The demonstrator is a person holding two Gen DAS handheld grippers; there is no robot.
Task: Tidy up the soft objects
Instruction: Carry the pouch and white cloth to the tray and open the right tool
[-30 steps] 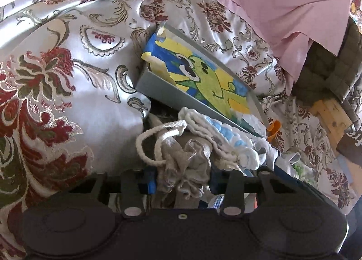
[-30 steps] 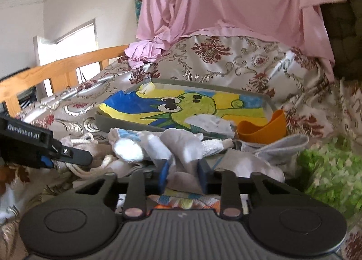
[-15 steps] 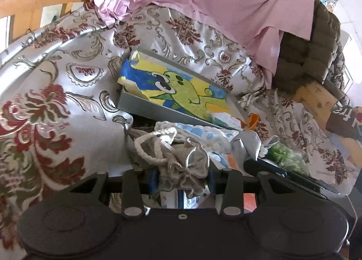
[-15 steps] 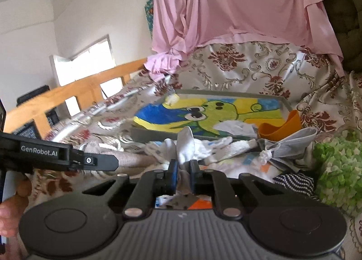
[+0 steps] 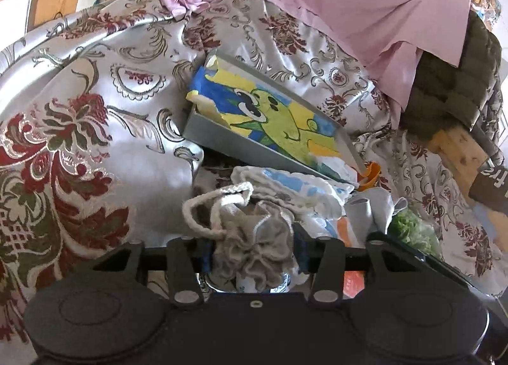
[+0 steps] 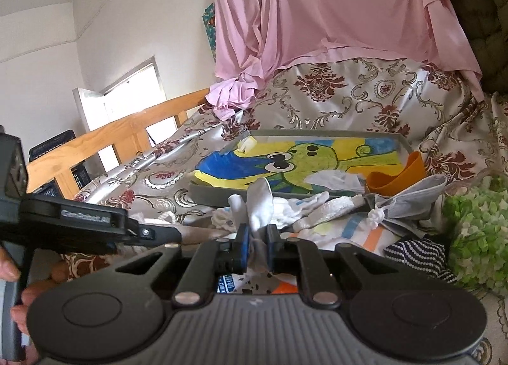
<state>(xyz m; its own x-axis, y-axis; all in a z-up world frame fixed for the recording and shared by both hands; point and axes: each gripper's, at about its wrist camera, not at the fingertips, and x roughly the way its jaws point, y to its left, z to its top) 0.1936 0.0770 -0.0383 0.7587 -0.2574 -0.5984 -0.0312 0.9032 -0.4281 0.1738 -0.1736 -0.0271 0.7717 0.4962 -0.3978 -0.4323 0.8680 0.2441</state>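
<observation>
**Both tongs loaded, tray lies ahead of both**

We have the left tongs (image 5: 252,254) pinching the grey drawstring fabric pouch (image 5: 250,238) across its gathered neck; its white braided cord loop (image 5: 212,206) hangs off to the left. The right tongs (image 6: 255,246) have just been closing and are now pressed together on a thin fold of the white sock-like cloth (image 6: 258,203), which stands up out of the pads.

Key relation: the shallow grey tray with the green cartoon-frog liner (image 5: 235,146) sits ahead of both tongs on the floral satin bedspread (image 5: 95,130), just past the heap of small white and blue cloths (image 5: 295,187). From the right view its long axis (image 6: 317,155) runs across our line of reach; from the left view it runs diagonally, near corner to the left. We judge neither hand clearly nearer.

An orange silicone cup (image 6: 400,174) crowds the tray's right end, so we'd aim for the bare left-centre.
</observation>
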